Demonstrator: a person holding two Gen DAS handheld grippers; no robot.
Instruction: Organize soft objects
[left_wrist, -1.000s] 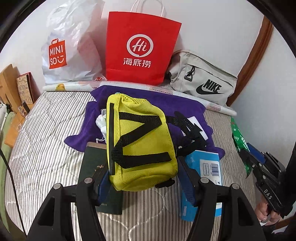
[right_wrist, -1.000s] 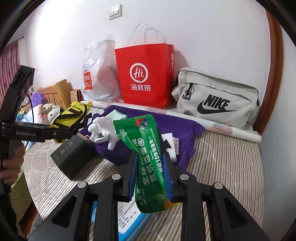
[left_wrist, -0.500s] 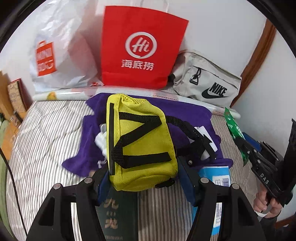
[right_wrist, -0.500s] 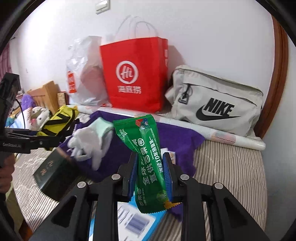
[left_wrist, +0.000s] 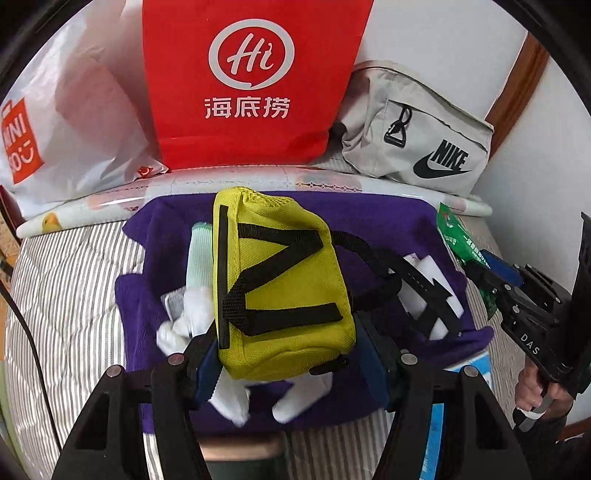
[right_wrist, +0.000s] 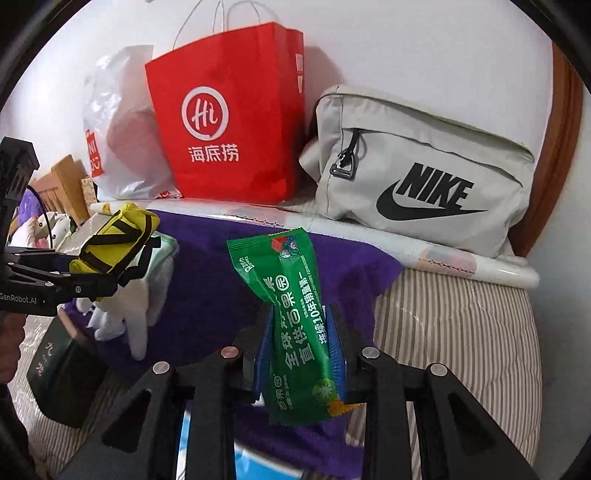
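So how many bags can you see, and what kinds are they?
Paper shopping bags: 1, the red bag
Plastic shopping bags: 1, the white bag
Fabric pouches: 2, the grey Nike bag and the yellow pouch held in the left gripper
Snack packets: 1, the green packet held in the right gripper
Total: 5

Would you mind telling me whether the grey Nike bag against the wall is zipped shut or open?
Shut, as far as shows: the grey Nike bag has its black zipper pull hanging at one end, and no gap shows along either zipper line.
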